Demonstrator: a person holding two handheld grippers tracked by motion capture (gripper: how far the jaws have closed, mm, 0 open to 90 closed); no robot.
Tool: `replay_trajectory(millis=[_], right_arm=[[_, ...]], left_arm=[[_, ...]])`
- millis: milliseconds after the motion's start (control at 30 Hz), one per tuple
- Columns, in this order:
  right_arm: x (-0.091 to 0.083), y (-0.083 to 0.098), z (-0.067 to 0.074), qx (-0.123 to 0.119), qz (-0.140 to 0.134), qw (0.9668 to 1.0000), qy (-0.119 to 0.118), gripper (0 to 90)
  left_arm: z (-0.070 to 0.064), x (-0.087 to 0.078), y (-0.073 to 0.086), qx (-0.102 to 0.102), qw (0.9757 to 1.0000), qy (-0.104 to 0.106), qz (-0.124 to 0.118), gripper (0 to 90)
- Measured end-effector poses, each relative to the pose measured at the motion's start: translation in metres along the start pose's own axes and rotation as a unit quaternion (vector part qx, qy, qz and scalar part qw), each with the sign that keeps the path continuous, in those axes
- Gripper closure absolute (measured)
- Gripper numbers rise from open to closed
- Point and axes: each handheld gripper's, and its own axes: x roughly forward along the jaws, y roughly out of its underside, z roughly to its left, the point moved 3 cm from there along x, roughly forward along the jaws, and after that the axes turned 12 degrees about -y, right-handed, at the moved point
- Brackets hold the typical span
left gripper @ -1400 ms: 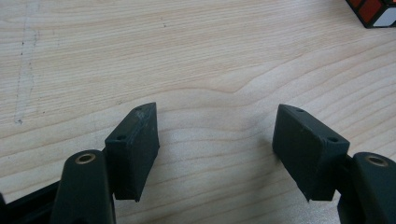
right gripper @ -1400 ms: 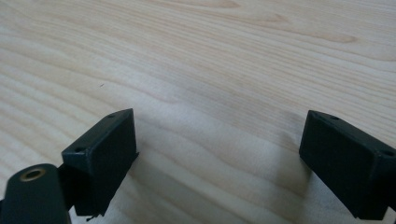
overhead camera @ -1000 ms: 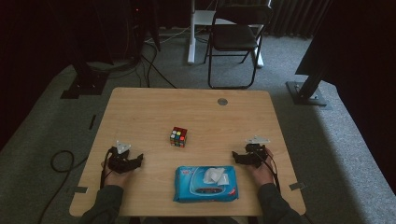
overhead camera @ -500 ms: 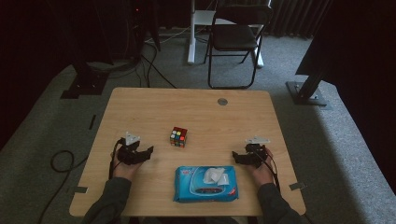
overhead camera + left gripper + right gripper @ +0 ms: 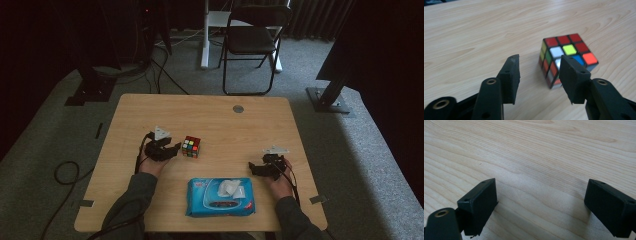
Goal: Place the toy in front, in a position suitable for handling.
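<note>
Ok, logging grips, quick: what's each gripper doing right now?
Left gripper: open, fingers have just been closing, cube ahead, nothing held.
Right gripper: open, empty, over the table.

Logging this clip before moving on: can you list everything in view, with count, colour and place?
puzzle cube: 1, multicoloured, mid-table, just beyond the left jaws
wipes pack: 1, blue with a white tissue on top, near table edge
table: 1, light wood, centre
grommet: 1, grey, far side of table
folding chair: 1, black, behind table
carpet: grey, around table
left hand-held gripper: 1, black, open, jaws have just been closing, nothing between them
right hand-held gripper: 1, black, open, right of wipes pack
</note>
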Motion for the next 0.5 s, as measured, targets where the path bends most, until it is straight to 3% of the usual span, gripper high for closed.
replay_trajectory(millis=[233, 500], right_arm=[[0.000, 0.000, 0.000, 0.000, -0.001, 1.0000, 0.000, 10.6], [0.000, 0.000, 0.000, 0.000, -0.001, 1.0000, 0.000, 10.6]], left_arm=[[-0.009, 0.020, -0.007, -0.015, 0.9993, 0.030, 0.013, 55.0], [-0.020, 0.024, -0.011, -0.024, 0.9972, 0.066, 0.023, 61.9]])
